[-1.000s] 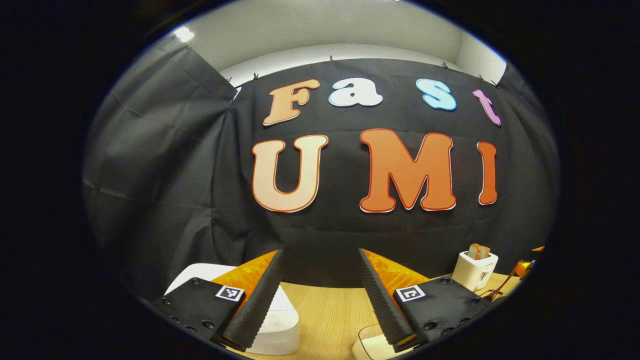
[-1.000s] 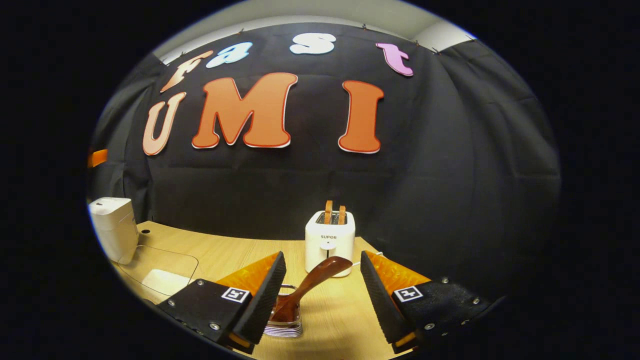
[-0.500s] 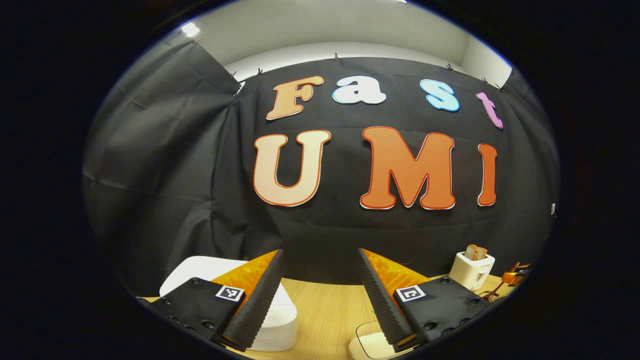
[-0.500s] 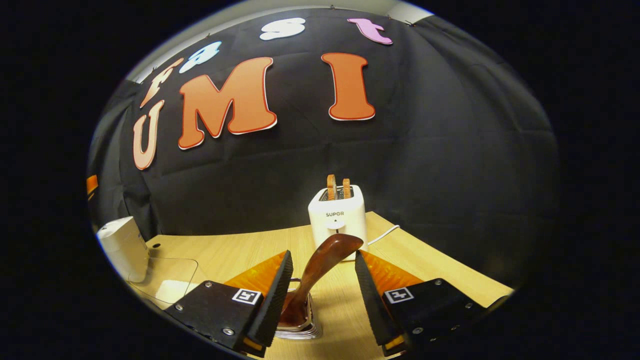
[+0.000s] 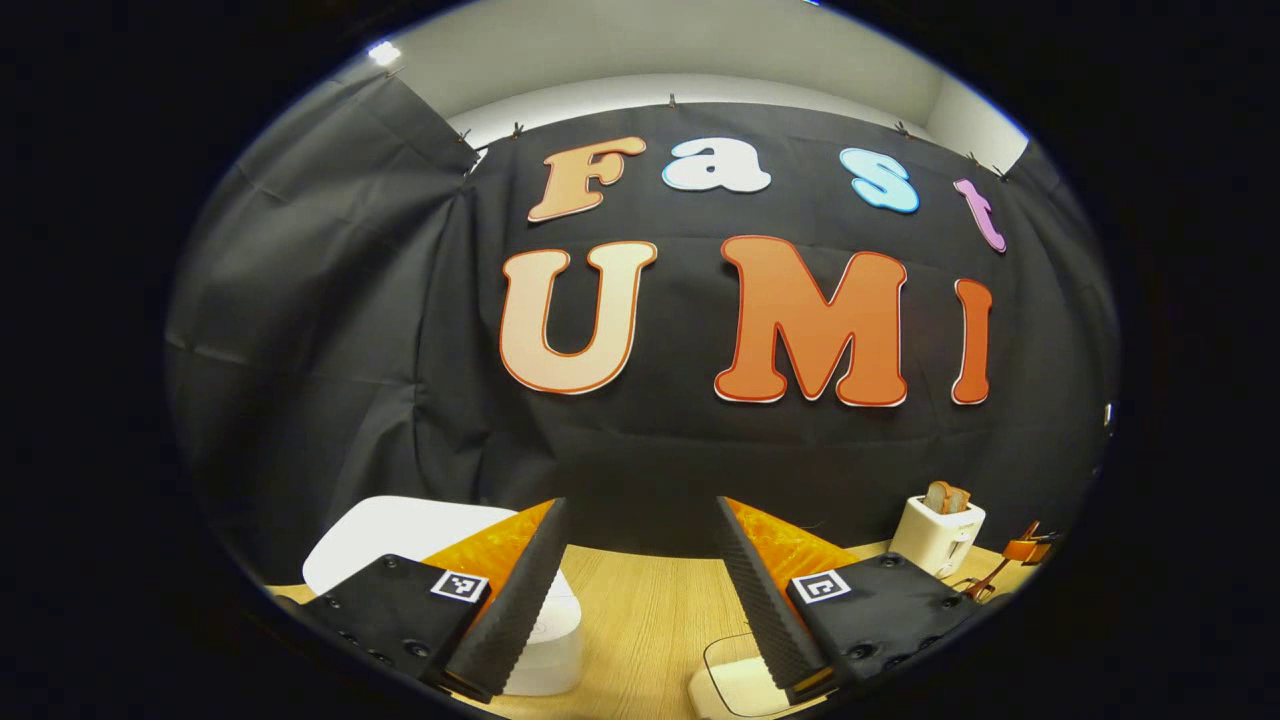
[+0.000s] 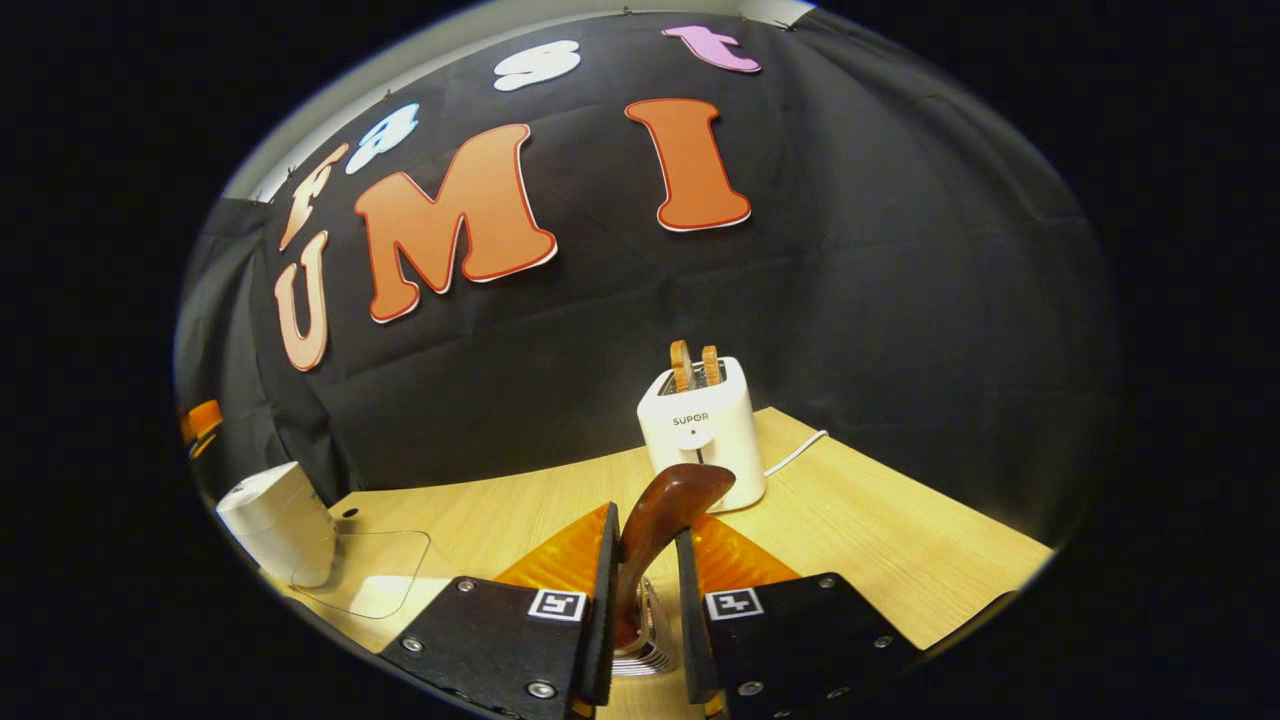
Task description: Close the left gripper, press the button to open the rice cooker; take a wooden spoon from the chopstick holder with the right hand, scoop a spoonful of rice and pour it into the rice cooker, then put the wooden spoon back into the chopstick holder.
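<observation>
Pinching the spoon (image 6: 655, 520), the right gripper (image 6: 645, 590) had both fingers pressed on its handle. The spoon stood up in the holder (image 6: 648, 650), near the front of the worktop (image 6: 880, 540). A white toaster (image 6: 702, 430) with bread in it stood just behind. The cooker (image 6: 275, 520) sat far left, with a clear box (image 6: 365, 575) beside it. In the left gripper view, the left gripper (image 5: 640, 590) was spread wide with nothing in it, above the cooker (image 5: 400, 525).
</observation>
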Demonstrator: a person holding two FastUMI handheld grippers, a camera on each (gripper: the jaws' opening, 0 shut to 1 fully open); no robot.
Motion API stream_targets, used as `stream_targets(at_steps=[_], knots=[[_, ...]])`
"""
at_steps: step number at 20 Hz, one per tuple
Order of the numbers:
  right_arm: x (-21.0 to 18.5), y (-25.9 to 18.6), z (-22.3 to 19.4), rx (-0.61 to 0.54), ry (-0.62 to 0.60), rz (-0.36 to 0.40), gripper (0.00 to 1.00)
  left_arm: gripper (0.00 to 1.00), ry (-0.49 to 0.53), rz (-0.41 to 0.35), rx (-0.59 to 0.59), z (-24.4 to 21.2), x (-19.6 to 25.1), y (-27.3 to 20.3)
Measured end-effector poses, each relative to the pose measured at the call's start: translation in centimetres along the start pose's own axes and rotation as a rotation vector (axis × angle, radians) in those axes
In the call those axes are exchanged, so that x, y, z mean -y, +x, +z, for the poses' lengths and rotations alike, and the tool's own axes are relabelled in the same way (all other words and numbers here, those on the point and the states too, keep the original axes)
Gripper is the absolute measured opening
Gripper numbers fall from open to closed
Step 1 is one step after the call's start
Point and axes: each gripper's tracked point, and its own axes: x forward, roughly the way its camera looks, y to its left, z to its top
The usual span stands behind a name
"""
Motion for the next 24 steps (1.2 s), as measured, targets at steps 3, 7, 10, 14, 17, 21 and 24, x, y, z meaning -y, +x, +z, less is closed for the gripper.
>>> stream_targets(at_steps=[3, 7, 10, 14, 17, 21, 24], knots=[[-0.5, -0.5, -0.1, -0.008, 0.032, 0.028, 0.23, 0.95, -0.001, -0.007, -0.002, 0.0, 0.5, 0.2], [-1.4, -1.0, -0.3, -0.011, 0.031, 0.045, 0.14, 0.95, -0.003, -0.015, -0.013, -0.4, 0.7, 0.2], [-1.9, -0.9, -0.1, -0.006, 0.034, 0.028, 0.1, 0.95, -0.004, -0.012, -0.015, -0.5, 0.6, 0.2], [-2.7, -1.0, 1.1, 0.022, 0.011, 0.019, 0.1, 0.95, 0.001, -0.003, -0.006, -0.4, 0.1, 0.0], [-3.8, -1.7, 3.6, 0.083, -0.003, 0.027, 0.1, 0.94, 0.01, 0.008, -0.003, -0.3, -0.6, -0.2], [-5.9, -3.1, 7.2, 0.177, -0.043, 0.053, 0.1, 0.95, 0.031, 0.026, 0.005, -0.3, -1.5, -0.4], [-9.9, -4.0, 9.1, 0.217, -0.045, 0.148, 0.1, 0.95, 0.052, 0.045, 0.014, 0.0, -2.3, -0.4]])
